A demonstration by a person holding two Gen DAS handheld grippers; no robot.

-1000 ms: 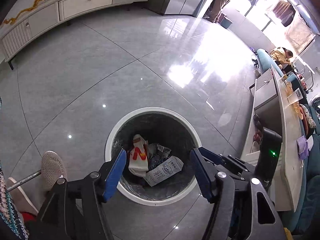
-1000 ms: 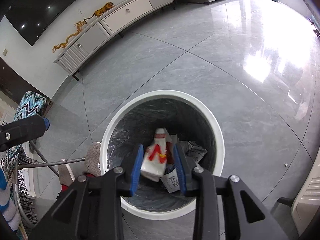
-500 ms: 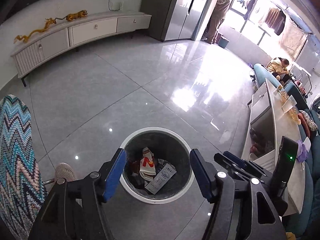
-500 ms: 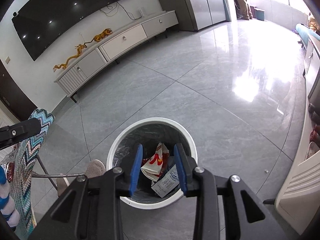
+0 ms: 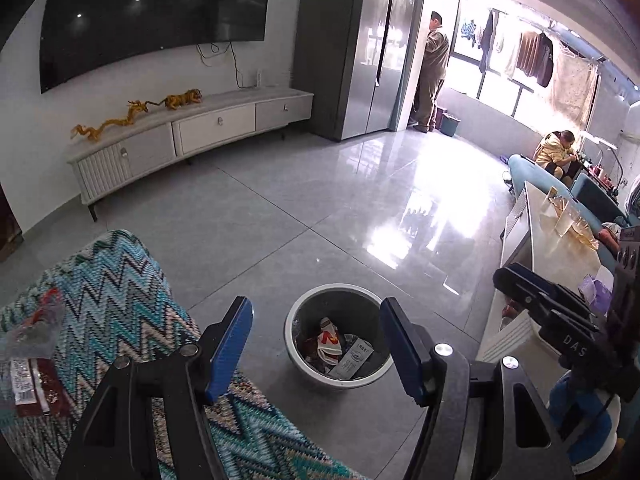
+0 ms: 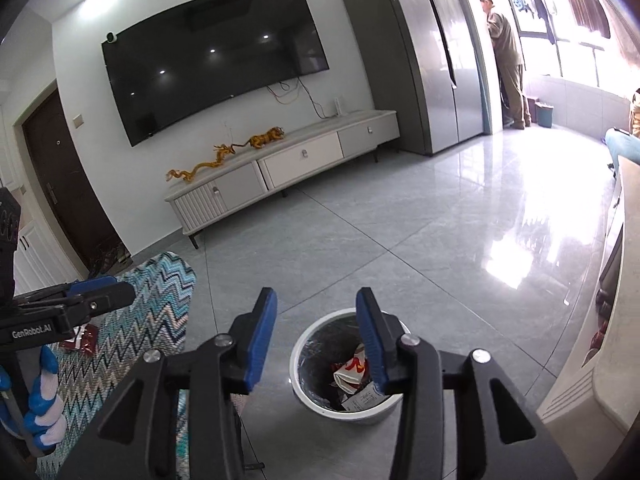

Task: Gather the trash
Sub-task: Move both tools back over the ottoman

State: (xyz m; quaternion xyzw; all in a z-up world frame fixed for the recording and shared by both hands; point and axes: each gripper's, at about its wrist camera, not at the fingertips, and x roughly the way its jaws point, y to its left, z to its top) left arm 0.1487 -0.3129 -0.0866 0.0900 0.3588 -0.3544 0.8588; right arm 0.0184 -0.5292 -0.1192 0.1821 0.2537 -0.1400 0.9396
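Trash bin [image 5: 338, 376] on floor [image 5: 320, 208], wrappers [image 5: 330, 340] inside, zigzag cushion [image 5: 120, 300] to its left.

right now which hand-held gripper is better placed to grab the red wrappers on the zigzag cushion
Left, probably. The left hand-held gripper is open and empty beside the zigzag cushion, where the red wrappers lie. The right hand-held gripper, also empty, faces the trash bin, farther off.
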